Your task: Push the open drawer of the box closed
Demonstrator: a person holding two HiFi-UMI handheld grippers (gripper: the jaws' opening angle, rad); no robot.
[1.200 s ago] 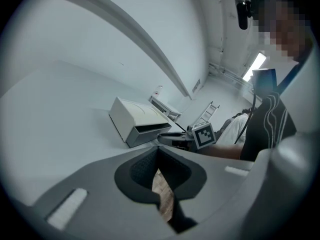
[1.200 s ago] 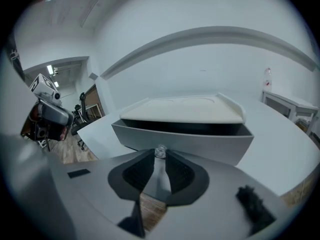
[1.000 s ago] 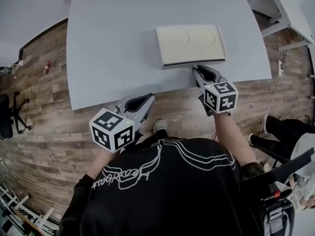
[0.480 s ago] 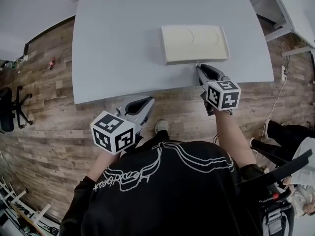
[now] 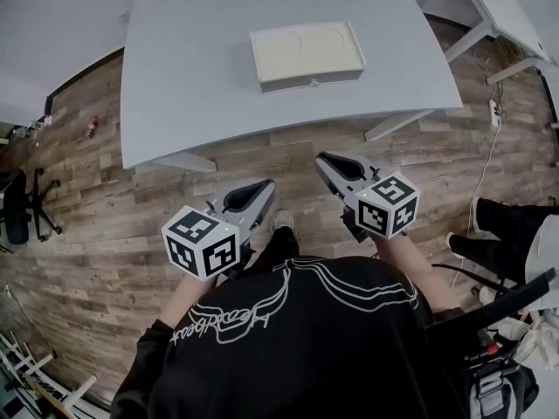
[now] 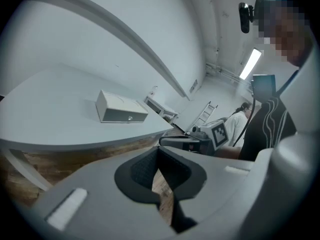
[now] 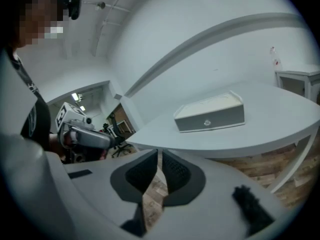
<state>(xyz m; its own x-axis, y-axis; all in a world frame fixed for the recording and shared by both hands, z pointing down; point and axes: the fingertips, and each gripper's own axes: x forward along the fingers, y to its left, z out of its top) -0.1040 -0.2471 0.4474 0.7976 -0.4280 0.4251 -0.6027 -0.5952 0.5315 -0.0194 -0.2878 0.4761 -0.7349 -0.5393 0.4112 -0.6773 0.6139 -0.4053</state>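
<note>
Drawer (image 5: 313, 82) looks pushed all the way in. Its front sits flush with the front face of the box (image 5: 306, 49), and only a small round knob (image 7: 207, 123) pokes out at the middle. The cream-coloured box lies flat on the grey tabletop (image 5: 192, 77), somewhat right of centre and set back from the near edge.

Both claws are off the tabletop, hanging over the wood floor (image 5: 105, 208) close to the person's body and well apart from the box. The left claw (image 5: 258, 188) points up toward the near edge of the tabletop. In the left gripper view its pads (image 6: 143, 170) are pretty much together, with just a thin sliver of floor showing between them and nothing held. The box sits up and to the left of the jaws in that view.

It's the same deal with the right claw (image 5: 325, 161). Its pads (image 7: 180, 172) are nearly touching, with a narrow slit of floor between them and nothing in it. From the right gripper view the box is up and to the right, front face and knob toward the camera. Each gripper view also catches the other claw off to one side.

The person's black shirt (image 5: 297, 339) fills the bottom of the head view. An office chair (image 5: 13, 203) sits at the left edge, and part of a second white table (image 5: 515, 7) shows top right.
</note>
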